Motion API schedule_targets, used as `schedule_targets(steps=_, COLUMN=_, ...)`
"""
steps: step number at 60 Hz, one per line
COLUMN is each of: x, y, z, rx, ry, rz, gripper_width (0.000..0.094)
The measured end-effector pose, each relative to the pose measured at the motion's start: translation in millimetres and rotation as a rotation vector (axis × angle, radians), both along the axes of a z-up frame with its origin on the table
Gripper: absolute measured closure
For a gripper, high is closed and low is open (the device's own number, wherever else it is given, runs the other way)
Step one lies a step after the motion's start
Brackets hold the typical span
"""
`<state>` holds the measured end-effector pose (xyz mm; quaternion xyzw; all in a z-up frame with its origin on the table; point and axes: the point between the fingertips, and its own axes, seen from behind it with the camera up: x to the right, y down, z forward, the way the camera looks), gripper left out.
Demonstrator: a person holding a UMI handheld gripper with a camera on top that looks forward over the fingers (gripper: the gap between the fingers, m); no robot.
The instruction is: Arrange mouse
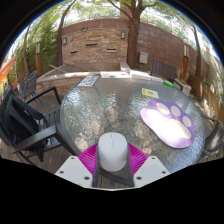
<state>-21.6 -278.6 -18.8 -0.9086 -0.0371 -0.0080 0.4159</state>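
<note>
A white computer mouse (pixel 112 151) sits between my gripper's (pixel 112 160) two fingers, its rounded back facing up. The magenta pads (pixel 90 156) press against it on both sides, so the gripper is shut on the mouse and holds it above the near edge of a round glass table (pixel 105 108). A purple paw-shaped mouse mat (pixel 168 122) with darker purple toe patches lies on the table, ahead and to the right of the fingers.
A black metal chair (pixel 28 118) stands left of the table. A small purple item (pixel 148 93) lies beyond the mat. A tree trunk (pixel 132 40), a brick wall (pixel 95 42) and more patio furniture stand beyond the table.
</note>
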Motion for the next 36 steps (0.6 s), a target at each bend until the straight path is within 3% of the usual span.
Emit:
schedule_targets(steps=12, x=-20.0, y=6.6, z=31.5, rx=0.028, ry=0.036, rz=0.053, gripper_width=0.0587)
schedule_targets(steps=22, x=-33.6, y=35.1, z=169.7, rx=0.241, ry=0.149, rz=0.096, gripper_width=0.0586)
schedule_targets(steps=26, x=-13.5, y=55.6, z=239.2, rx=0.353, ry=0.184, rz=0.081, gripper_width=0.0588)
schedule_targets(steps=32, x=45.7, y=80.7, z=302.3, rx=0.457, ry=0.203, rz=0.013, gripper_width=0.0591)
schedule_targets(steps=36, x=94.6, y=108.4, z=288.5, rx=0.452, ry=0.185, rz=-0.042, gripper_width=0.0590)
